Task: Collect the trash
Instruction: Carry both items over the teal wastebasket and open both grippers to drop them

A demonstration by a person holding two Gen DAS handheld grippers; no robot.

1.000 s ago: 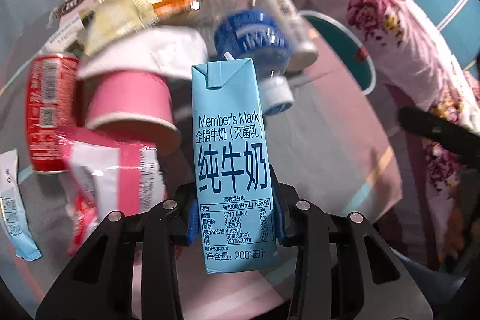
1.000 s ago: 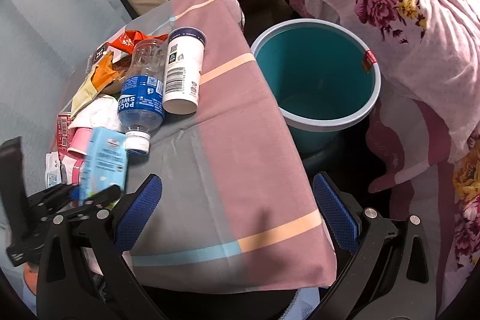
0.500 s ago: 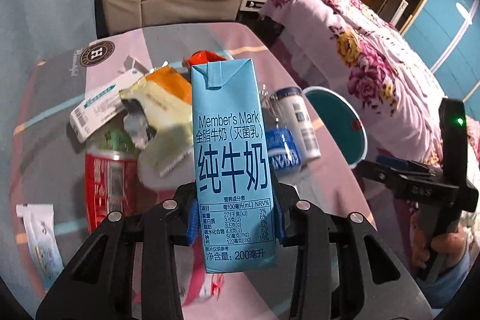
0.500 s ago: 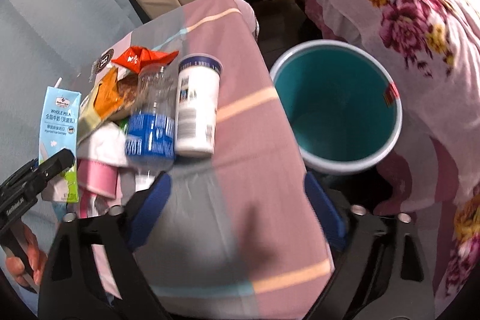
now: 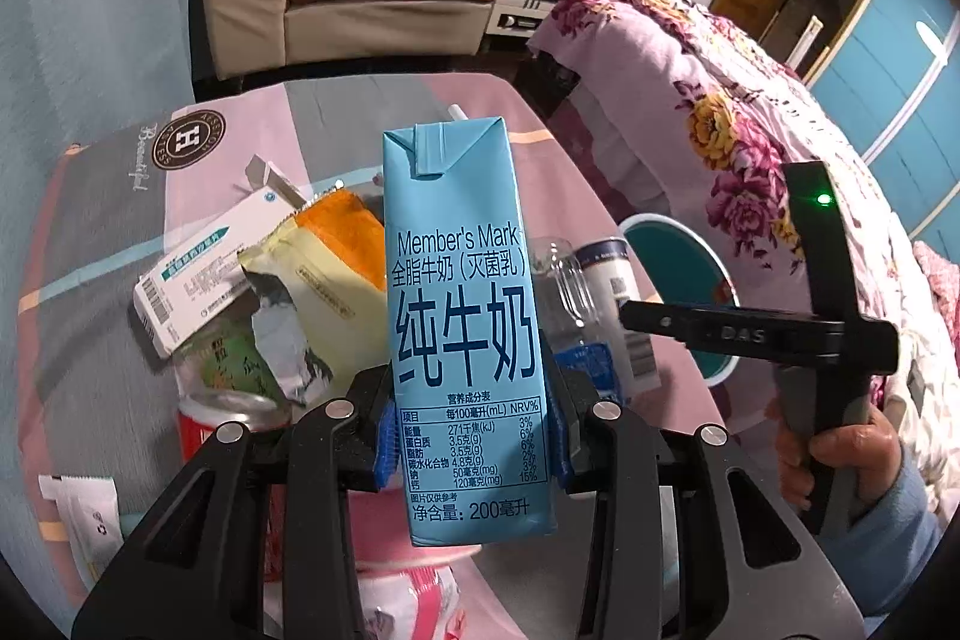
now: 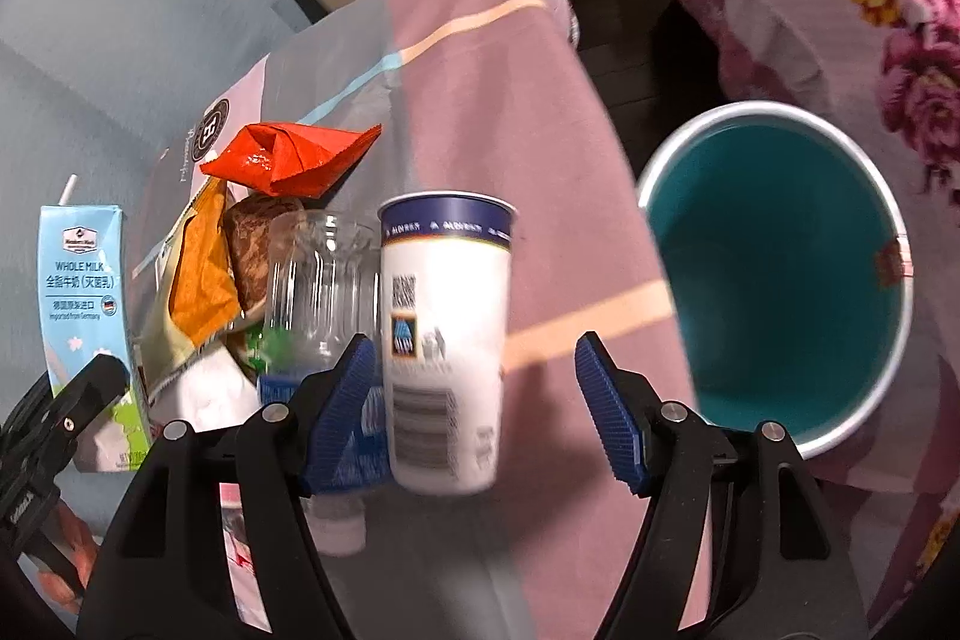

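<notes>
While it stands upright between the blue pads of the left gripper, the milk carton shows its pale blue front with dark blue print, "Member's Mark", large Chinese characters, a nutrition table and "200" at its foot; a white straw tip pokes up behind its folded top. The pads press on both of its narrow sides, so the carton is clamped and lifted clear of the table, over the trash pile near the table's left edge.

Seen from the right wrist, the same carton shows another face, reading "WHOLE MILK" with a small flag and grass artwork, and the straw stands out plainly. That view also shows the right gripper with its jaws closing around a white cup with a navy rim, lying on its side on the table; the left pad is just beside it and the right pad is clearly apart, so nothing is gripped. A clear bottle lies just beside the cup, and a red wrapper sits behind them.

Only the left wrist view shows a white medicine box, a torn yellow and orange snack bag, a red can and the person's hand on the right gripper's handle. The teal bin stands off the table's right edge, its whole mouth visible from the right wrist.
</notes>
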